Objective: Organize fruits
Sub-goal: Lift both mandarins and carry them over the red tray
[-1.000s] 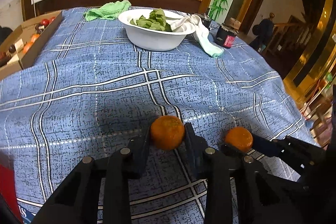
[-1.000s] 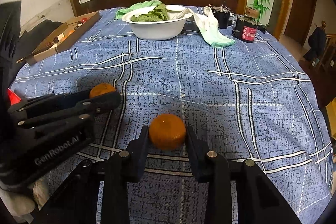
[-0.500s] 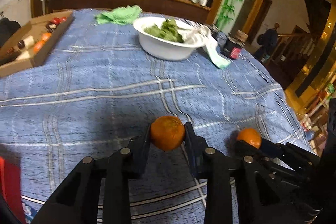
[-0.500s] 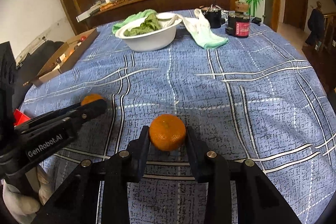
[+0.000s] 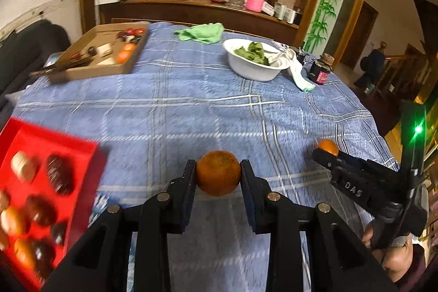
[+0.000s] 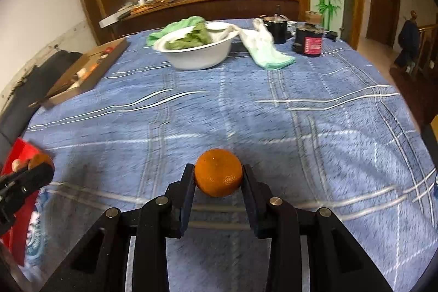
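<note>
My left gripper [image 5: 218,174] is shut on an orange tangerine [image 5: 218,173], held above the blue checked tablecloth [image 5: 191,106]. A red tray [image 5: 41,182] with several fruits in its hollows lies at the lower left of the left wrist view. My right gripper [image 6: 218,174] is shut on a second tangerine [image 6: 218,173] over the cloth. That second tangerine [image 5: 327,147] also shows at the right of the left wrist view, at the tip of the right gripper [image 5: 325,153]. In the right wrist view the left gripper [image 6: 38,168] sits at the far left over the red tray [image 6: 19,152].
A white bowl [image 5: 251,67] of green leaves stands at the back with white and green cloths [image 5: 295,67] beside it. A cardboard box [image 5: 101,54] with small items lies at the back left. A dark jar [image 5: 320,73] stands at the back right. A hand [image 5: 397,259] holds the right gripper.
My left gripper has swung left and lifted with its tangerine, bringing the red tray into view. The right gripper kept its tangerine and stayed nearly in place.
</note>
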`<action>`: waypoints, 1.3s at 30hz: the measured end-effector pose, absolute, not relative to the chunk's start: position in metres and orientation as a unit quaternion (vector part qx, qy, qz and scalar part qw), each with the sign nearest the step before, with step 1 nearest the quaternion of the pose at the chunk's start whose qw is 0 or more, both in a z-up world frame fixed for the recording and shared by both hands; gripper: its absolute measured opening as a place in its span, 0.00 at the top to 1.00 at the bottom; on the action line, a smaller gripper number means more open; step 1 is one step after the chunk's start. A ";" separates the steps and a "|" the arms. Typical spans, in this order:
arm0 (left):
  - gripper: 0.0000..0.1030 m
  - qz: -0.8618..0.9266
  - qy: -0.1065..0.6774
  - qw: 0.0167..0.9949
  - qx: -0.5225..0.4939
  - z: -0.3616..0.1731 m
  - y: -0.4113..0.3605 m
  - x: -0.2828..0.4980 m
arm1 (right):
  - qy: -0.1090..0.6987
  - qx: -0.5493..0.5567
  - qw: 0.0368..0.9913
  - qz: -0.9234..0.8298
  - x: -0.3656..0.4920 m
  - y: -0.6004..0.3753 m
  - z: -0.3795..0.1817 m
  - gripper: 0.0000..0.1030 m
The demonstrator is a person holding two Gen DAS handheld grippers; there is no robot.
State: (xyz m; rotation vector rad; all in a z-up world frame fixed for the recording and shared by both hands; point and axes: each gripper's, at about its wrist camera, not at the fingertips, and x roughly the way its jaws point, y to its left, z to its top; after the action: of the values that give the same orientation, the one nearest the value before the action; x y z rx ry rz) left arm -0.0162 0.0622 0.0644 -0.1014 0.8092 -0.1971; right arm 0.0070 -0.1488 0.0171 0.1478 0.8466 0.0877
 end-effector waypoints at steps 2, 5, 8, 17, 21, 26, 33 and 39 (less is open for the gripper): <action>0.71 -0.088 0.390 0.915 -0.049 0.069 0.068 -0.030 | 0.409 0.074 0.908 0.058 -0.006 -0.139 0.026 0.65; 0.71 -0.082 0.385 0.918 -0.050 0.075 0.075 -0.050 | 0.395 0.055 0.914 0.069 -0.028 -0.122 0.041 0.65; 0.71 -0.076 0.383 0.919 -0.050 0.077 0.080 -0.065 | 0.378 0.045 0.922 0.075 -0.052 -0.106 0.053 0.65; 0.70 -0.067 0.377 0.922 -0.050 0.082 0.094 -0.094 | 0.346 0.044 0.933 0.085 -0.102 -0.075 0.069 0.65; 0.70 -0.058 0.372 0.925 -0.044 0.083 0.100 -0.103 | 0.351 0.045 0.930 0.095 -0.108 -0.066 0.067 0.65; 0.70 -0.048 0.366 0.928 -0.040 0.086 0.108 -0.110 | 0.355 0.046 0.928 0.103 -0.111 -0.060 0.067 0.65; 0.70 -0.035 0.364 0.930 -0.039 0.084 0.119 -0.112 | 0.359 0.043 0.926 0.108 -0.114 -0.051 0.065 0.65; 0.70 -0.019 0.362 0.931 -0.044 0.083 0.134 -0.112 | 0.361 0.036 0.925 0.116 -0.115 -0.039 0.065 0.65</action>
State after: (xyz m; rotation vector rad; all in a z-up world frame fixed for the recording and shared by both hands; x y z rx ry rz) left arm -0.1124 0.1338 0.0834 -0.0892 0.7409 -0.0396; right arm -0.1148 -0.0393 0.0647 0.0748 0.7405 0.2382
